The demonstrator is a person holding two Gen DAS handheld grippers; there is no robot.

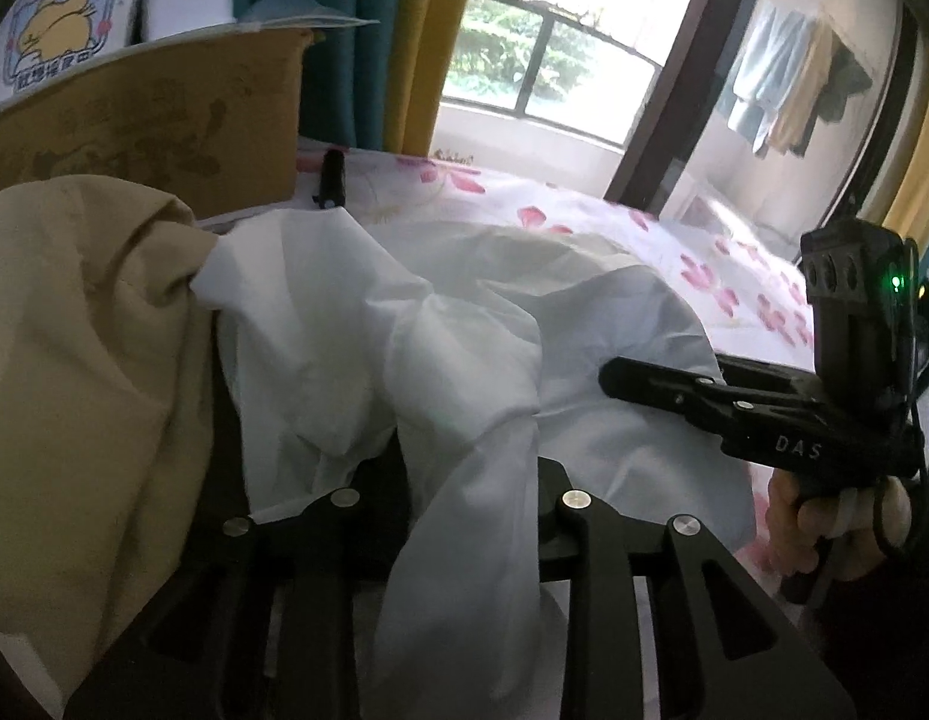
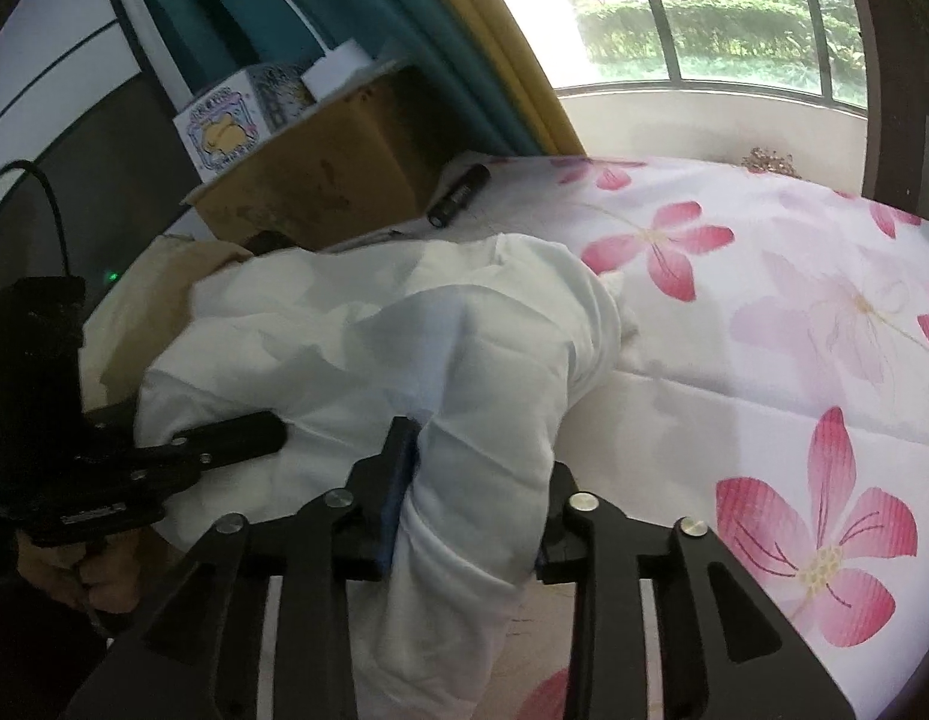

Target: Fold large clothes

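Note:
A large white garment (image 1: 464, 324) lies bunched on the flowered bed sheet (image 1: 734, 276); it also shows in the right wrist view (image 2: 404, 330). My left gripper (image 1: 464, 480) is shut on a fold of the white garment, which drapes down between its fingers. My right gripper (image 2: 470, 480) is shut on another bunch of the same garment near its front edge. The right gripper also shows in the left wrist view (image 1: 620, 375), lying low over the cloth. The left gripper shows in the right wrist view (image 2: 266, 438) at the garment's left side.
A tan garment (image 1: 86, 360) lies heaped at the left beside the white one. A cardboard box (image 2: 320, 180) stands behind, with a small printed box (image 2: 224, 132) on top. A black cylinder (image 2: 458, 195) lies on the sheet by the box. The window and curtains are beyond the bed.

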